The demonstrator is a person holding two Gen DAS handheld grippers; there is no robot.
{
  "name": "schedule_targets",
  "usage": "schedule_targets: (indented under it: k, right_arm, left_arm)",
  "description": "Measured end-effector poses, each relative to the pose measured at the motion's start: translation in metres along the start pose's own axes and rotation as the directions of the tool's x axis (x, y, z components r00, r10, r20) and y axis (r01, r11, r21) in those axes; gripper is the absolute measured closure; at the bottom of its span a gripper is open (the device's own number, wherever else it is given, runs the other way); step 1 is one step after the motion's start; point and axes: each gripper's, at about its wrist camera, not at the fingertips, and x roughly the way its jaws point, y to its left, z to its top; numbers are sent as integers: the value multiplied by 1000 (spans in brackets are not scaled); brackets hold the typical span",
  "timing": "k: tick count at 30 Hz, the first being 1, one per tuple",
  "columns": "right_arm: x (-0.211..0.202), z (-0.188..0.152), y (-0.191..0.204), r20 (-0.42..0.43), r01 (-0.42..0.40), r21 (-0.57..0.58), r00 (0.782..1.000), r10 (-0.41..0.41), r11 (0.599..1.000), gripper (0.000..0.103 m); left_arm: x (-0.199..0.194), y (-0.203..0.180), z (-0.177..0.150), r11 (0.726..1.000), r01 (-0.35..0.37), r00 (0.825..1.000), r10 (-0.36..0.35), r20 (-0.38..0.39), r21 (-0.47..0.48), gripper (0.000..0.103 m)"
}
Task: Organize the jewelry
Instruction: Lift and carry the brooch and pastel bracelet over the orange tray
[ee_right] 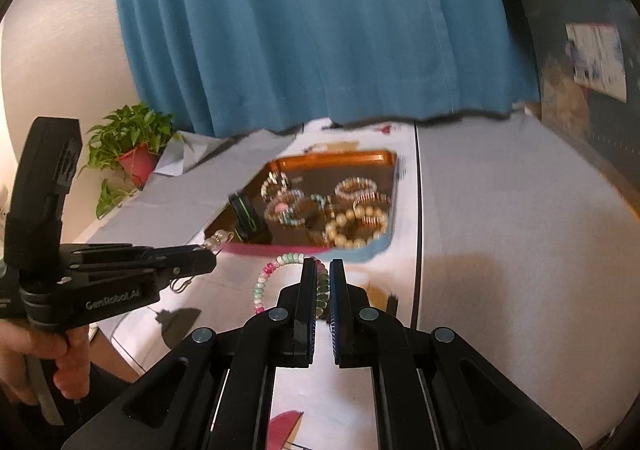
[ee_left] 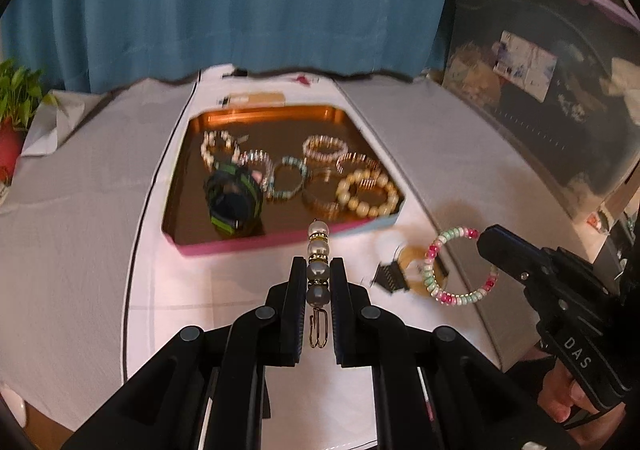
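Observation:
My left gripper (ee_left: 318,264) is shut on a pearl hair clip (ee_left: 318,250) with a gold clasp, held above the table just short of the copper tray (ee_left: 256,112). The tray has a pink and blue wall and holds several bead bracelets (ee_left: 367,192) and a dark green watch (ee_left: 234,200). My right gripper (ee_right: 322,268) is shut on a pink, white and green bead bracelet (ee_right: 264,282), lifted near the tray's front right corner. In the left wrist view the right gripper (ee_left: 486,240) holds that bracelet (ee_left: 440,250). In the right wrist view the left gripper (ee_right: 210,250) shows at left.
A small black comb (ee_left: 390,276) and a gold ring-shaped item (ee_left: 414,262) lie on the white tablecloth right of the tray. A potted plant (ee_right: 132,142) stands at the far left. A blue curtain (ee_left: 240,2) hangs behind the table. A dark cluttered shelf (ee_left: 540,90) is at right.

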Motion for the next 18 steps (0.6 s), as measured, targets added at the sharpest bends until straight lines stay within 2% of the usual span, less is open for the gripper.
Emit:
schedule_targets:
  k: [5, 10, 15, 18]
  right_arm:
    - [-8, 15, 5, 18, -4, -18, 1000, 4, 1000, 97]
    - [-13, 31, 6, 30, -3, -21, 1000, 3, 1000, 97]
    - [-15, 57, -1, 39, -33, 2, 999, 33, 999, 97]
    - [-11, 75, 4, 40, -37, -27, 998, 38, 999, 97]
  left_arm:
    - [-22, -8, 22, 1000, 8, 998, -9, 65, 15, 94]
    - [-35, -23, 44, 995, -68, 993, 60, 103, 78, 94]
    - [-38, -25, 68, 990, -118, 987, 110, 118, 71, 94]
    - [-36, -18, 80, 992, -115, 986, 108, 127, 53, 94]
